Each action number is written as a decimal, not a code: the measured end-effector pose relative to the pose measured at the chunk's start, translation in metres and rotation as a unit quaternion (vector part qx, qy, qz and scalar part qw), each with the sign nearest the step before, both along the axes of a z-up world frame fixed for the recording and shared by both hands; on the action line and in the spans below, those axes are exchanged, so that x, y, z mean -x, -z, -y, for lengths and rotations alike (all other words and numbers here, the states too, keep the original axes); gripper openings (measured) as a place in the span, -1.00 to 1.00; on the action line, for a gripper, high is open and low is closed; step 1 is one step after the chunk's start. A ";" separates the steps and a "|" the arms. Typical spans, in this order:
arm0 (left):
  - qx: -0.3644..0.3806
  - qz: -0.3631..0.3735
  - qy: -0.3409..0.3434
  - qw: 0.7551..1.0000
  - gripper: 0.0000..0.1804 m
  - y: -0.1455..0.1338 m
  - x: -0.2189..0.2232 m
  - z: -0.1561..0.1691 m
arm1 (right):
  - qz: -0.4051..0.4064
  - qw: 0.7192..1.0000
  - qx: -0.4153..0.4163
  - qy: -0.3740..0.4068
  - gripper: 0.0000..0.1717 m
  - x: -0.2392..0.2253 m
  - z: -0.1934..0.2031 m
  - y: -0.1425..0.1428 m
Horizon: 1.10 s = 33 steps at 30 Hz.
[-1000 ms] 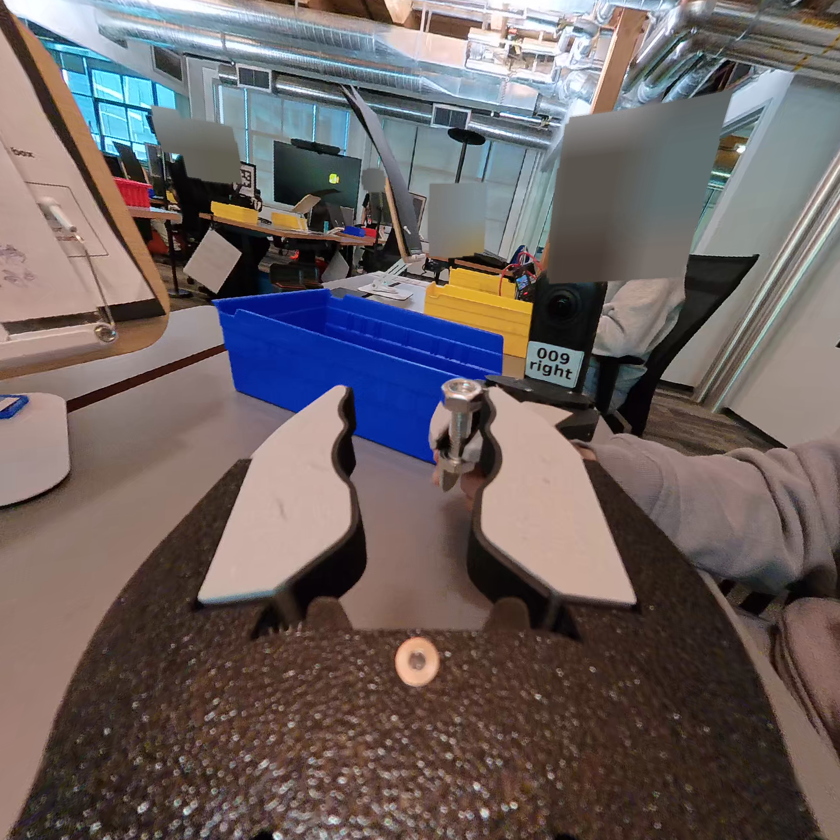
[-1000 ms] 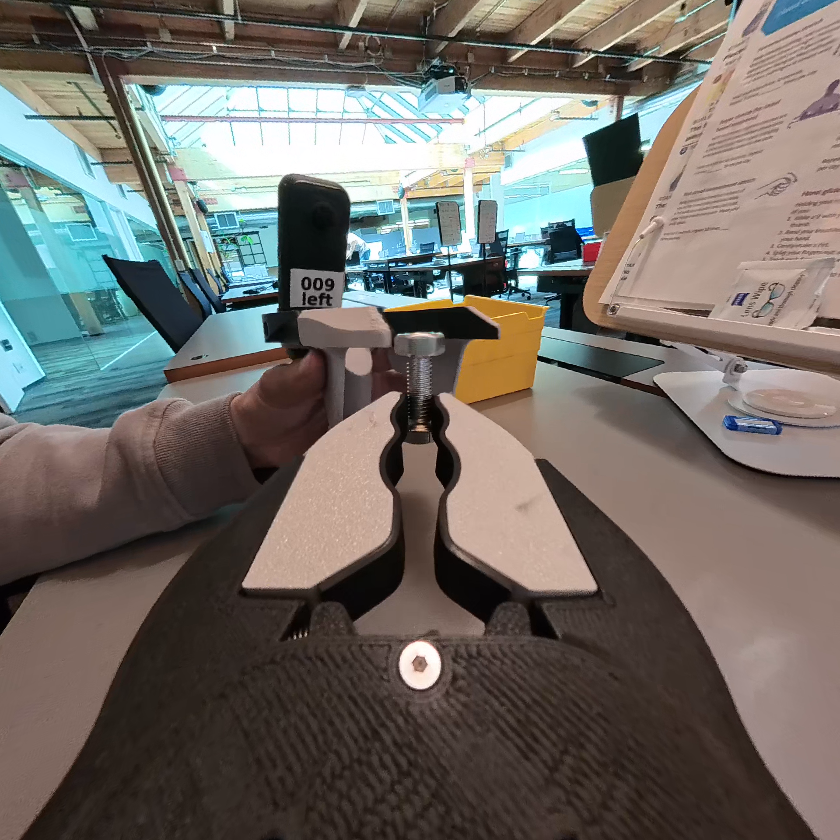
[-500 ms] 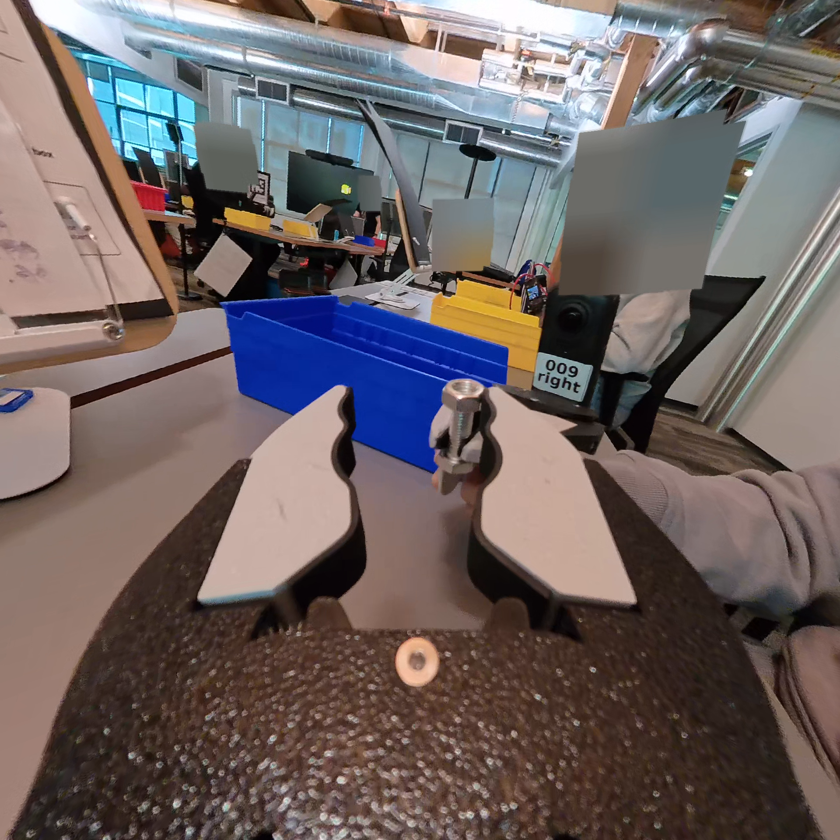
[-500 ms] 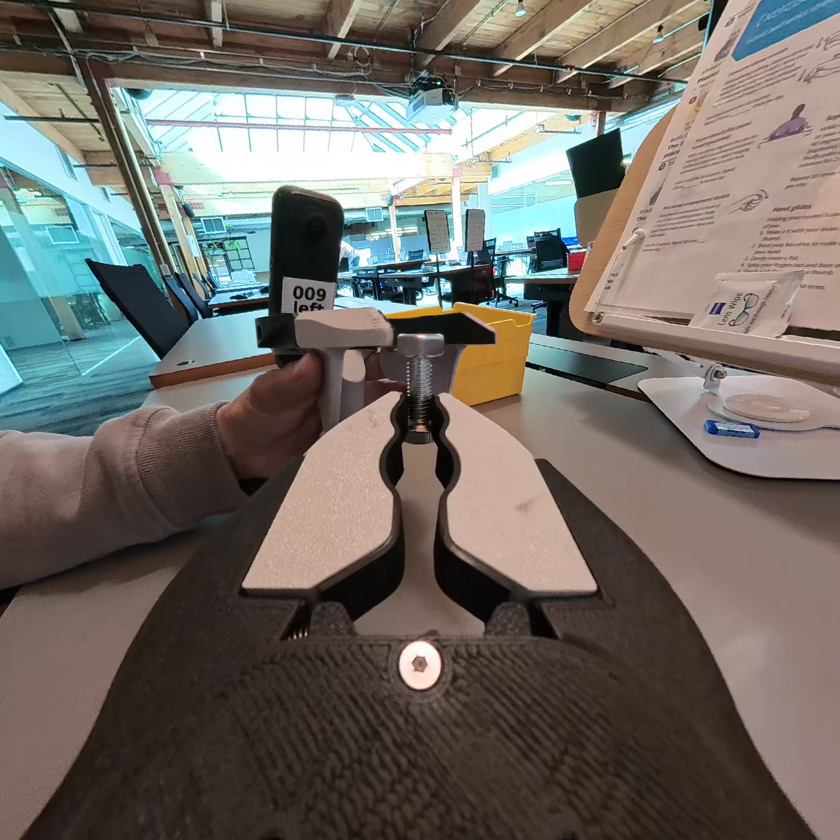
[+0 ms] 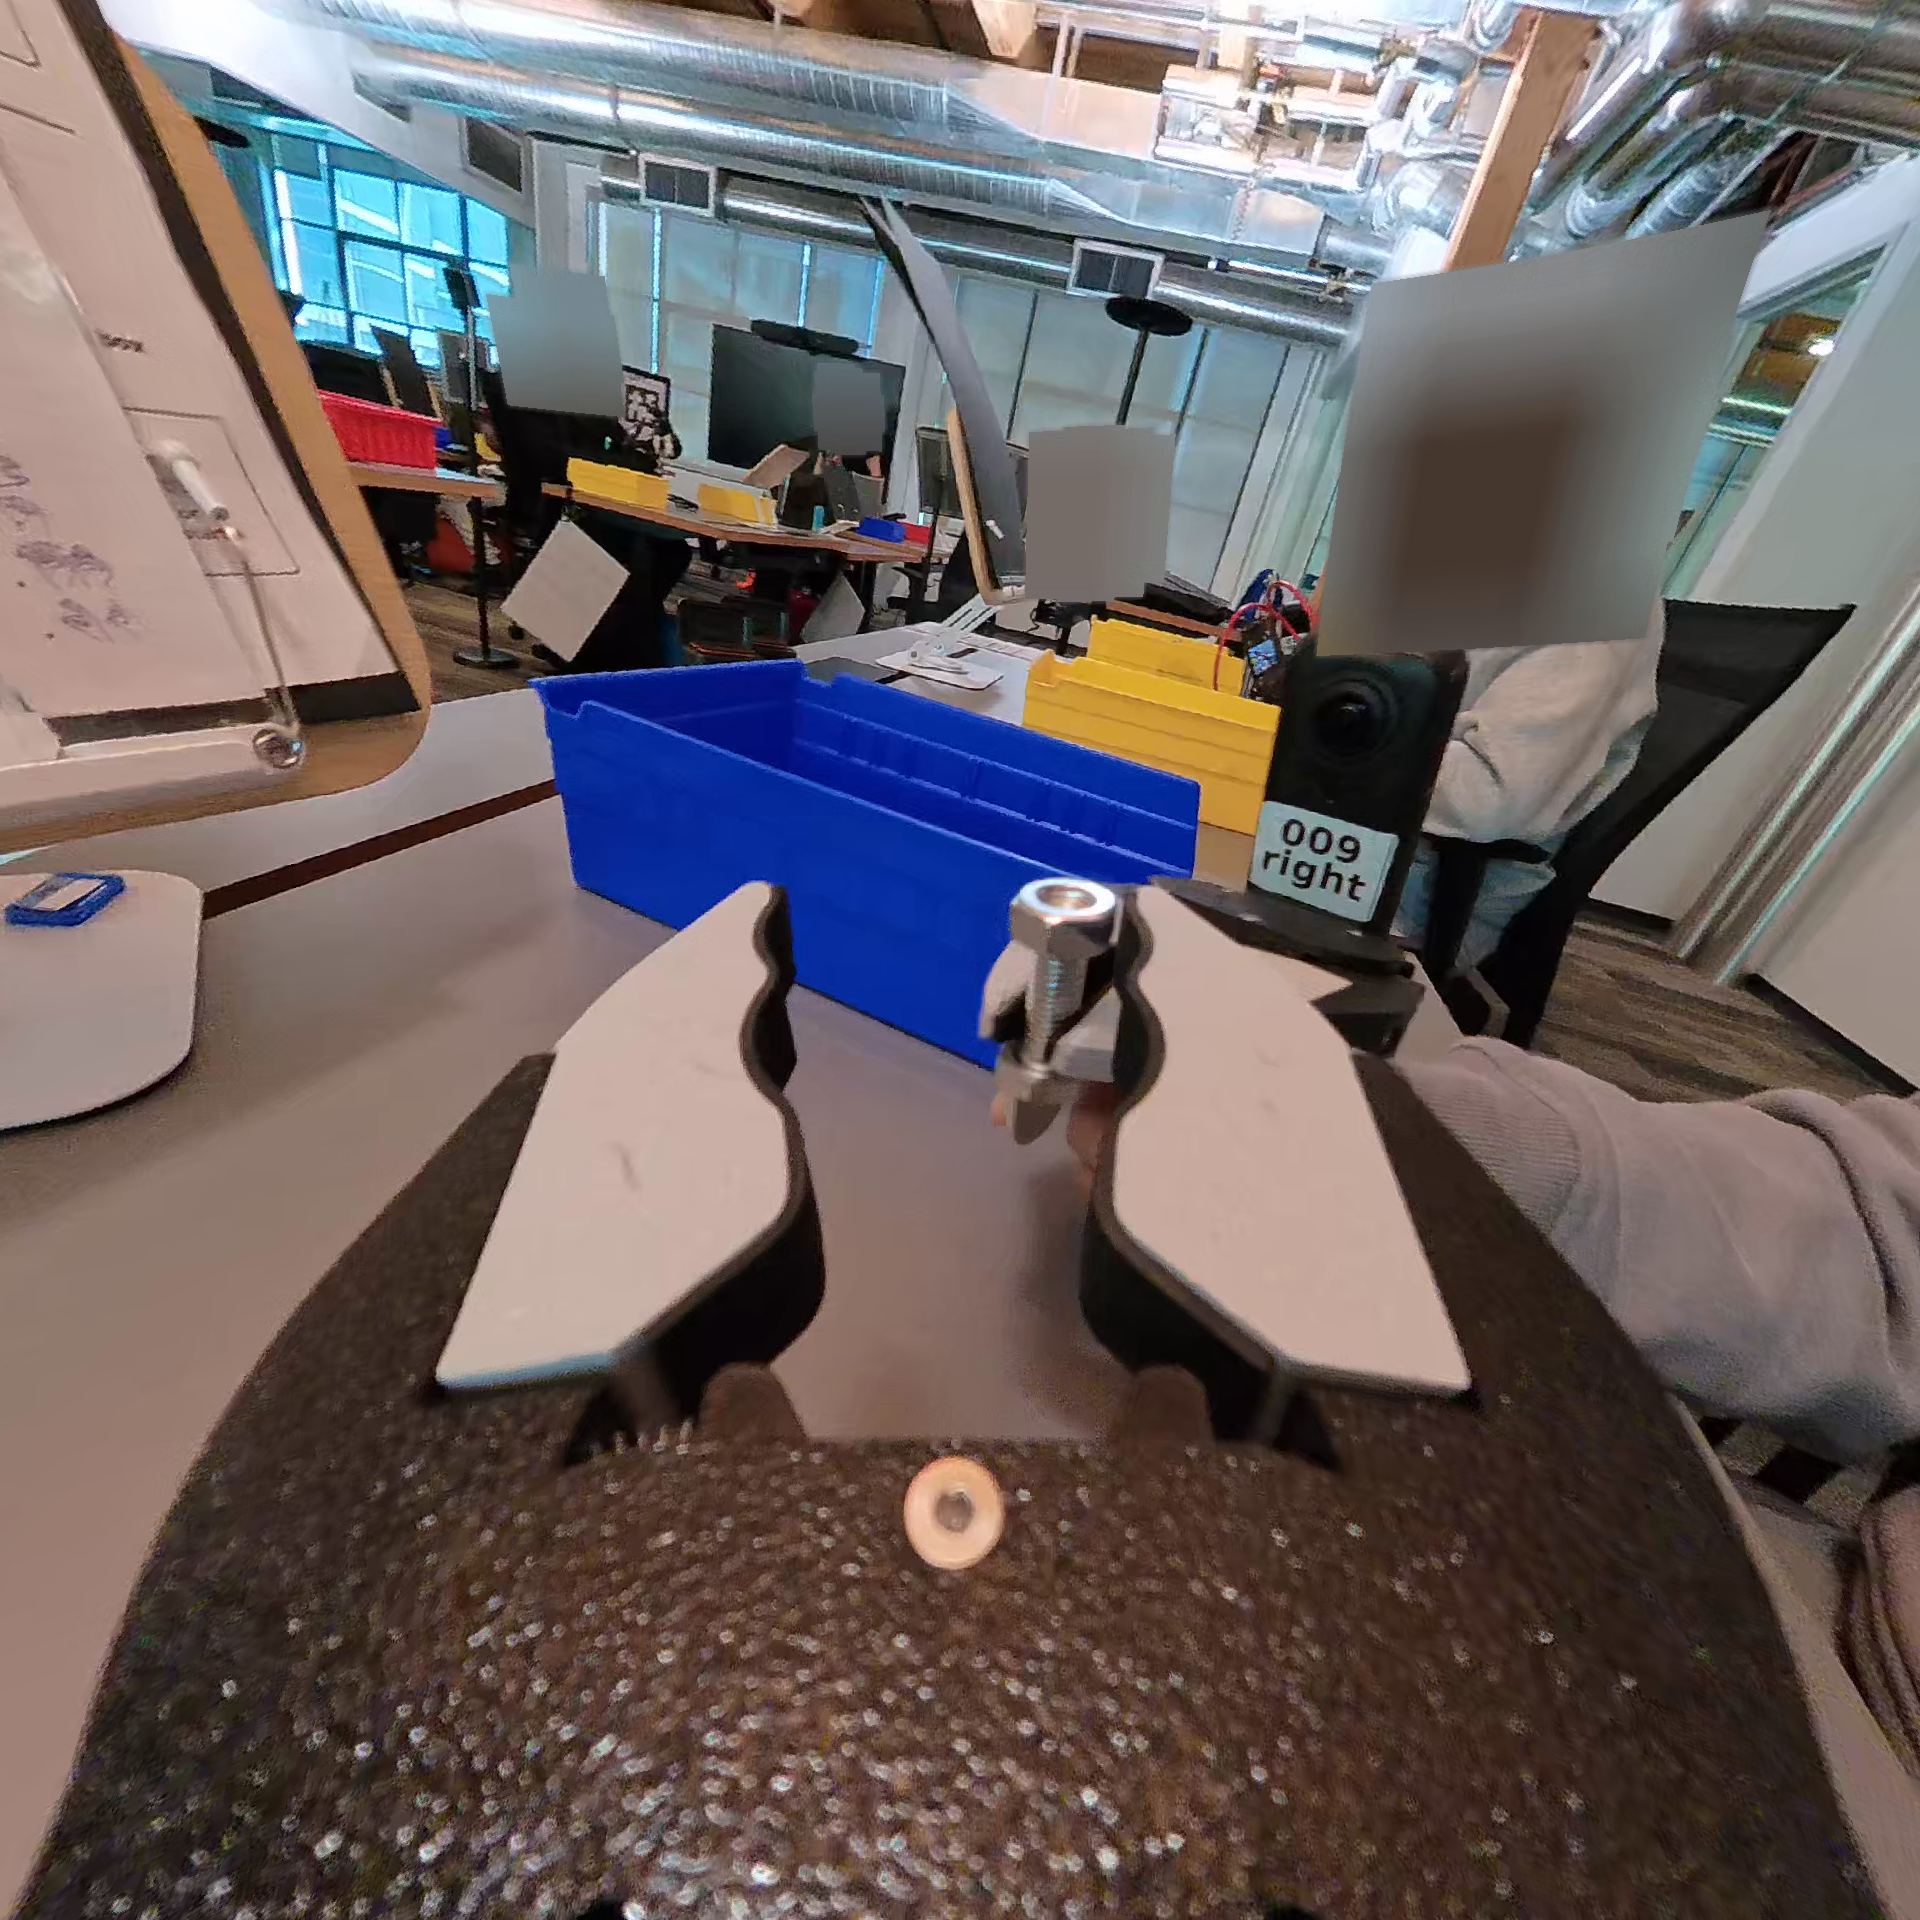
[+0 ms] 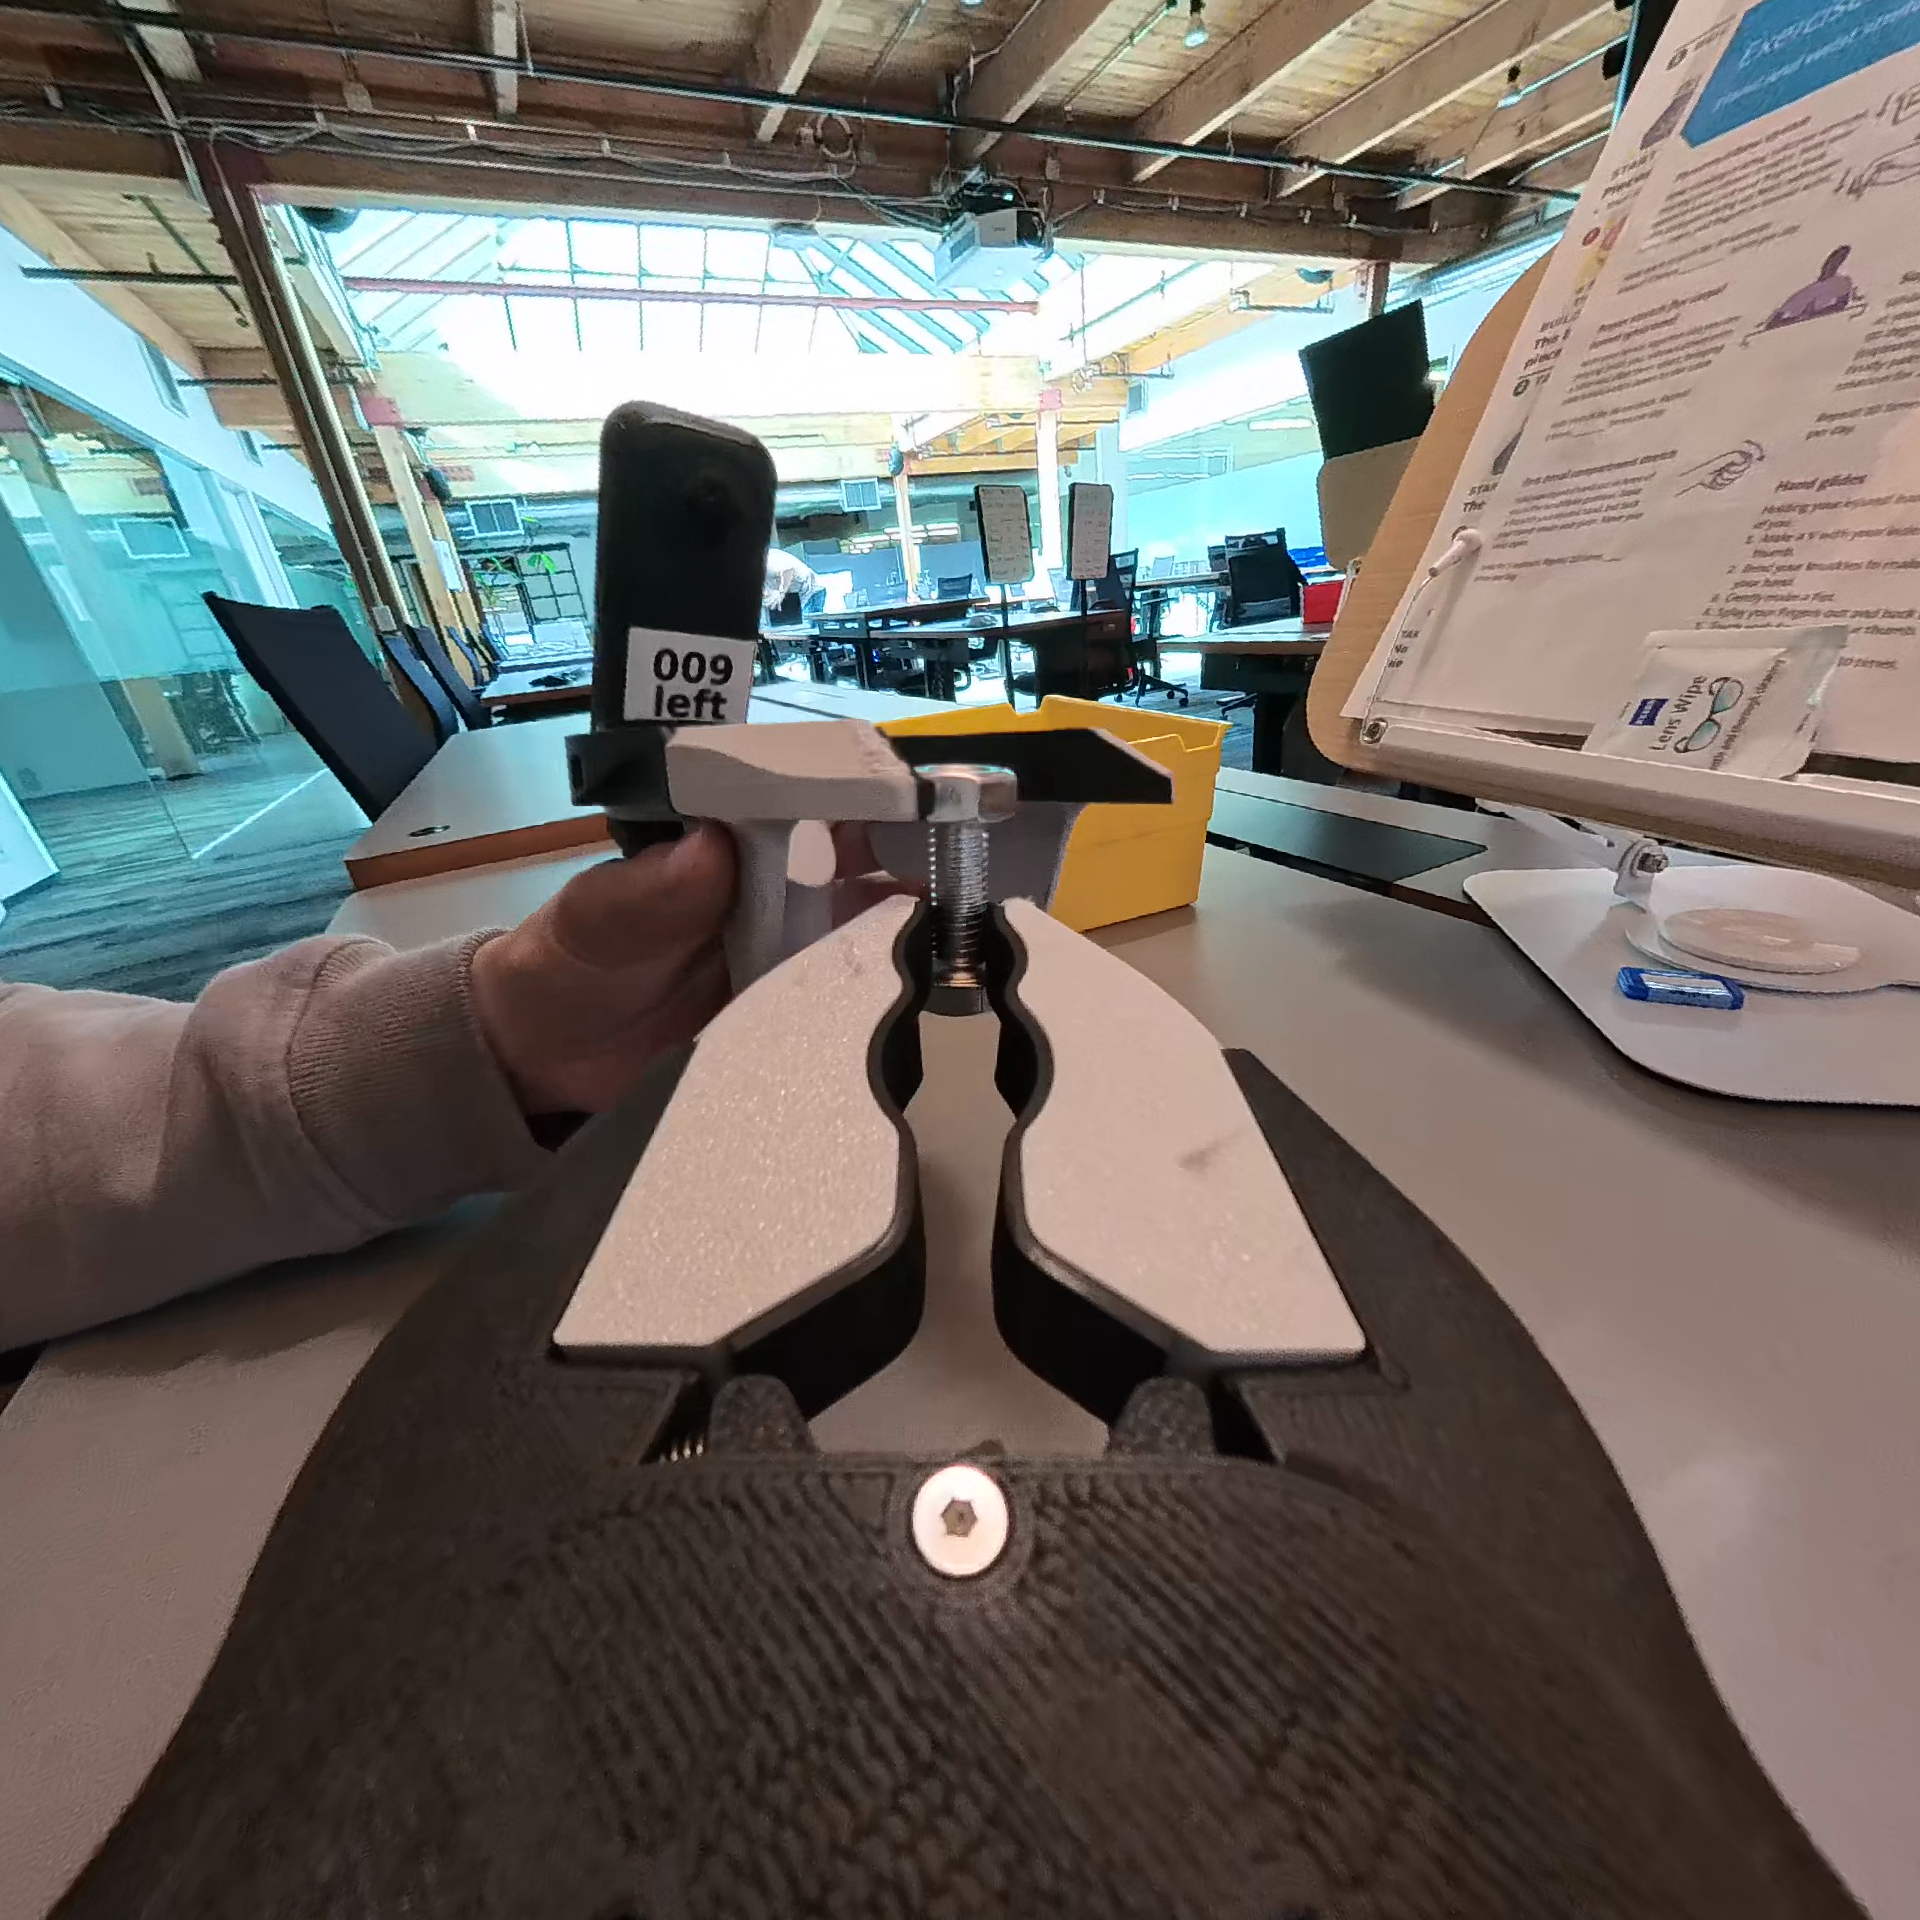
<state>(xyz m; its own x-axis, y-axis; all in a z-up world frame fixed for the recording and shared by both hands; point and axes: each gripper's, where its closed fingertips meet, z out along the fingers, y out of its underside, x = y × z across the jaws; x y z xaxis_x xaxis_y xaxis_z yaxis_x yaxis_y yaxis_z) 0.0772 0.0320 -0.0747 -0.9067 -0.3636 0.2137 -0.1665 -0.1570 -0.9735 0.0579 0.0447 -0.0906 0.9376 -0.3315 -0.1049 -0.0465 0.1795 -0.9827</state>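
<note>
Bolt (image 6: 958, 883), silver, threaded, w/ hex nut (image 5: 1065, 918) at its top end: stands upright off the surface (image 5: 364, 1039), pinched at the lower shank by my right gripper (image 6: 958, 940). Its jaws are nearly together, pads (image 6: 1039, 966) pressing on the thread from both sides. I read that low grip as leaving the nut end free and steady.

Left gripper (image 5: 951, 935): jaws spread wide, nothing pinched. Its right finger (image 5: 1195, 997) sits just beside the nut, may be touching; left finger (image 5: 717, 977) well apart from it. From the right wrist view both fingers lie level at nut height, one each side. Looks like a bracket around the nut, not a hold.

Blue bin (image 5: 831, 810): open-topped, on the surface behind the left jaws, near the bolt. Contents not visible.

Yellow bin (image 6: 1132, 821): behind the bolt in the right view, farther back on the surface.

Doc stand (image 6: 1621, 582) w/ printed sheets and a small wipe sachet: right side of that view, on a white base (image 6: 1714, 997) w/ a small blue card (image 6: 1680, 987) resting on it.

Hand (image 6: 613, 935), grey sleeve: wraps the left gripper's handle, forearm low over the surface, prob. for support.
</note>
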 end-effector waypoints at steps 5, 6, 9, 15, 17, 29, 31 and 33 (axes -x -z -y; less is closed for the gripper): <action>-0.019 -0.013 -0.038 0.999 -0.39 0.010 -0.017 -0.022 | -0.013 1.000 -0.014 0.010 -0.89 -0.005 0.006 -0.002; -0.023 -0.013 -0.050 0.998 -0.38 0.011 -0.020 -0.027 | -0.013 1.000 -0.017 0.014 -0.89 -0.006 0.008 -0.003; 0.000 -0.008 -0.038 0.999 -0.37 0.002 -0.016 -0.028 | -0.004 1.000 -0.006 0.020 -0.89 -0.006 0.008 -0.003; 0.006 0.002 0.004 1.000 -0.35 -0.003 0.002 0.002 | -0.002 1.000 0.009 0.014 -0.89 -0.004 0.002 0.003; 0.007 -0.012 -0.007 1.000 -0.38 0.001 -0.002 0.001 | -0.003 1.000 0.004 0.010 -0.89 -0.003 0.002 0.001; 0.017 -0.023 -0.018 0.999 -0.34 0.002 -0.009 -0.011 | -0.019 1.000 0.002 0.024 -0.89 -0.009 0.006 0.004; 0.013 -0.020 -0.010 1.000 -0.33 0.002 -0.006 -0.004 | -0.017 1.000 0.005 0.023 -0.89 -0.009 0.005 0.005; 0.005 -0.025 -0.015 1.000 -0.34 0.006 -0.007 -0.002 | -0.018 1.000 0.001 0.018 -0.89 -0.008 0.005 0.004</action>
